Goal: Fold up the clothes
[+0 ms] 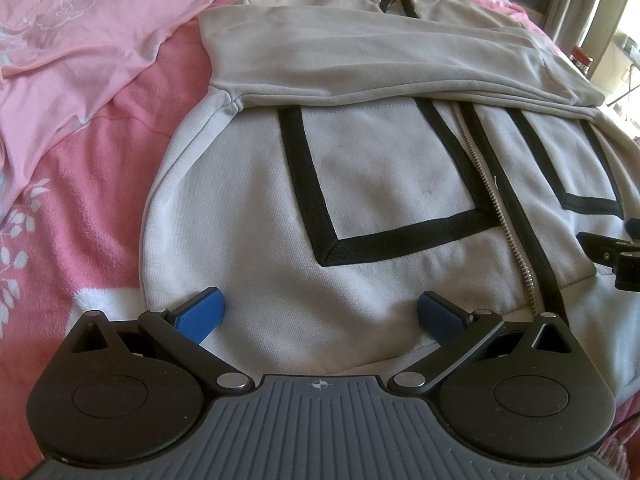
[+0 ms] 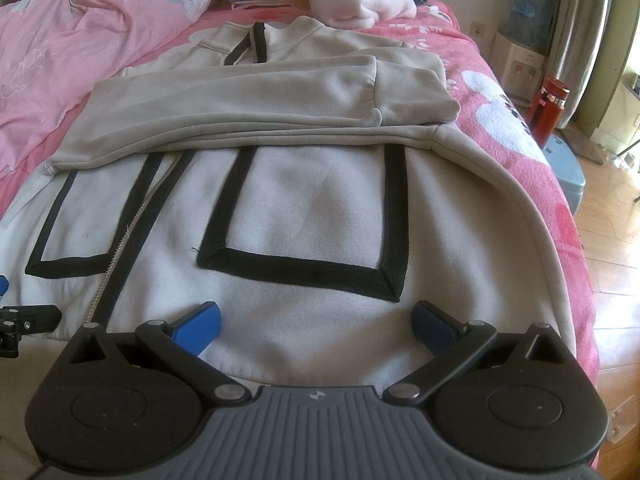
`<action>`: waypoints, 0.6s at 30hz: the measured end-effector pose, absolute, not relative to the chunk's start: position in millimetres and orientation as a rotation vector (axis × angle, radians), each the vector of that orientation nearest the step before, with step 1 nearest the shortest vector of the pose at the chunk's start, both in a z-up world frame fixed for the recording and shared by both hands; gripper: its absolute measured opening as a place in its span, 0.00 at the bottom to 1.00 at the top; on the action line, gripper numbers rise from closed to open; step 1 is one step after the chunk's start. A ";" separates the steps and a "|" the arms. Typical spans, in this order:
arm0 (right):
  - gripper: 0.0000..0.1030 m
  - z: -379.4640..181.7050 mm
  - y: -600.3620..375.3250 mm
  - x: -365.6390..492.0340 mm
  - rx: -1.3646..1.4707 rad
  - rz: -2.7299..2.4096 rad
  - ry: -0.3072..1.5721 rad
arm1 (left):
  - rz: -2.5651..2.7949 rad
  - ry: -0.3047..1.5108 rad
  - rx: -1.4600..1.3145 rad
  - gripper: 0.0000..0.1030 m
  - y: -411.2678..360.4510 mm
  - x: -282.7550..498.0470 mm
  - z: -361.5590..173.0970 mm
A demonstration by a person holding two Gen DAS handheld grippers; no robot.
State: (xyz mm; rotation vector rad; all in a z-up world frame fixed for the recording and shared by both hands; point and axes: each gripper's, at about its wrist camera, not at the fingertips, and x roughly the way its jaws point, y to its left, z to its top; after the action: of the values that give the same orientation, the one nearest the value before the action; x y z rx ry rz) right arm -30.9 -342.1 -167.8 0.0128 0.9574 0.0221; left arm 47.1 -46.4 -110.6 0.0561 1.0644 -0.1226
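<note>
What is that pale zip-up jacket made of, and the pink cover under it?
The jacket looks like a soft, matte cotton-type knit: fine ribbed texture near the hem, thick rolled edges. Its black trim seems a woven tape, and the zipper has shiny, likely metal, teeth. The pink blanket looks fluffy, probably fleece.

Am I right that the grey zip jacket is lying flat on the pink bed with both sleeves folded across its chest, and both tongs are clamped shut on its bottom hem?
Not quite. The left tongs and right tongs are both open, hovering over the hem, gripping nothing; each wrist view shows its blue pads spread wide. The rest holds: the grey jacket lies flat on the pink bed with its sleeves folded across the chest.
</note>
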 end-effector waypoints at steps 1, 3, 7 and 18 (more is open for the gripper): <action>1.00 -167.8 -342.0 -30.8 0.013 0.022 0.957 | -0.122 1.064 0.056 1.00 -46.4 47.0 -110.7; 1.00 -167.7 -341.9 -30.8 0.013 0.022 0.957 | -0.123 1.064 0.056 1.00 -46.2 47.0 -110.7; 1.00 -167.7 -342.0 -31.1 0.013 0.021 0.956 | -0.124 1.063 0.057 1.00 -46.1 47.4 -110.6; 1.00 -168.0 -341.5 -31.7 0.014 0.019 0.954 | -0.125 1.061 0.059 1.00 -46.2 48.7 -110.9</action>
State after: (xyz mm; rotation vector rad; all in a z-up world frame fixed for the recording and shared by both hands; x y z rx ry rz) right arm -31.7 -341.5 -168.0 0.0138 0.9544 0.0194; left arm 48.7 -46.2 -110.9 0.0588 1.0612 -0.1250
